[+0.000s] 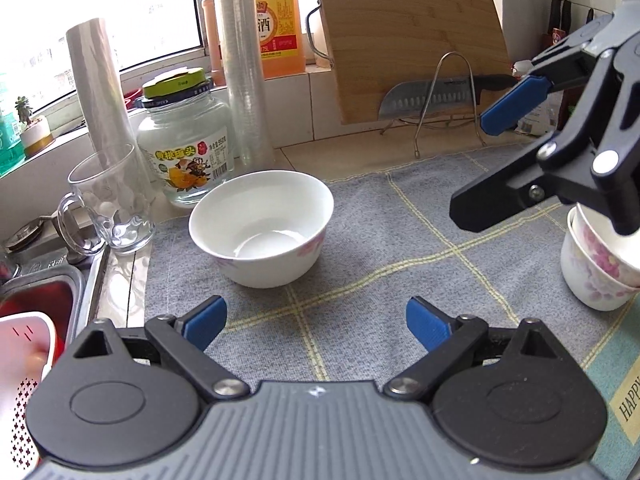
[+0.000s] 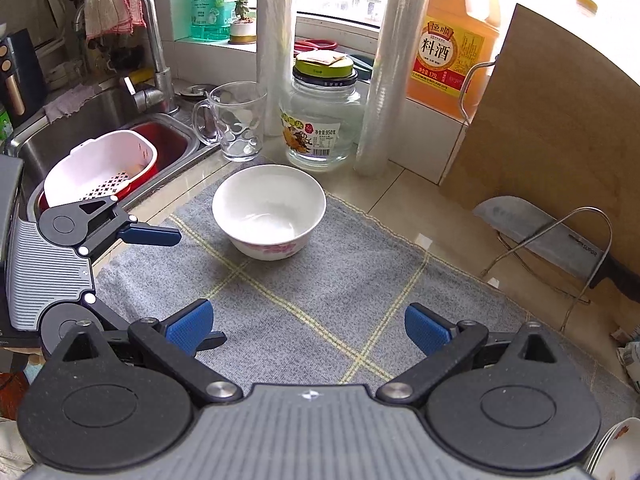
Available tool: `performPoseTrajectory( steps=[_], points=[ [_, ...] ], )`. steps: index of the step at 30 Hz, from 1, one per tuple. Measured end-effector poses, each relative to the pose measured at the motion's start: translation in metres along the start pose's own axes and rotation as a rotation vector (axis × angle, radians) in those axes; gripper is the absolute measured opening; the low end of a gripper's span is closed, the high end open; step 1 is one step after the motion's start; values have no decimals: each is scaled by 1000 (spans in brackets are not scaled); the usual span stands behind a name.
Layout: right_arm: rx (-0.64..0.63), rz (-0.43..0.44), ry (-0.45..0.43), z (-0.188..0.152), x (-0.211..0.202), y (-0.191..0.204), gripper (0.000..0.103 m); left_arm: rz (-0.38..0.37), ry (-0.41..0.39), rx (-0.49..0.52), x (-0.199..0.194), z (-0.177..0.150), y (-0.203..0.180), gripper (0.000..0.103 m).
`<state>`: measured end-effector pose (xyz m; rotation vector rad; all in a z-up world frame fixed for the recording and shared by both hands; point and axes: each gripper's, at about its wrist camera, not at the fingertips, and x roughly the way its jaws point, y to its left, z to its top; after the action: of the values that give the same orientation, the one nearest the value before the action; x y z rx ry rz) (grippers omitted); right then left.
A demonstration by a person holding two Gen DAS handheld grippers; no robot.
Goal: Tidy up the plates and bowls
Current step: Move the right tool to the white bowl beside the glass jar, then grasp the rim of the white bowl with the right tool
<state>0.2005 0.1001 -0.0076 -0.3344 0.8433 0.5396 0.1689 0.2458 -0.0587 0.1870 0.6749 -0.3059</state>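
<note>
A white bowl with pink flowers (image 1: 262,226) stands upright and empty on the grey checked mat (image 1: 380,232); it also shows in the right wrist view (image 2: 269,210). My left gripper (image 1: 316,326) is open and empty, a short way in front of the bowl. My right gripper (image 2: 308,328) is open and empty above the mat, and shows in the left wrist view (image 1: 480,164) at the right. Two stacked flowered bowls (image 1: 596,268) stand at the mat's right edge, under the right gripper. A plate rim (image 2: 618,450) shows at the bottom right.
A glass mug (image 1: 110,204), a glass jar (image 1: 186,142), two film rolls (image 1: 242,60) and an orange bottle (image 1: 276,20) stand behind the bowl. A cutting board (image 1: 408,36) and cleaver (image 1: 424,100) lean on a rack. The sink (image 2: 80,120) holds a white strainer (image 2: 100,170).
</note>
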Motion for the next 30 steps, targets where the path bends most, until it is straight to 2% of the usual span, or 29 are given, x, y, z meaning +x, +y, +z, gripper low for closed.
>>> performPoseTrajectory(
  steps=[13,23,30],
  points=[
    [30,104,-10,64,60,0,103,74,-47,-11,34,6,23,96],
    [21,188,56,80,109,-3,102,53,-73,-3,46,8,27,96],
    [33,212,94,87,131,-12,95,45,-84,18,49,10,24,95]
  ],
)
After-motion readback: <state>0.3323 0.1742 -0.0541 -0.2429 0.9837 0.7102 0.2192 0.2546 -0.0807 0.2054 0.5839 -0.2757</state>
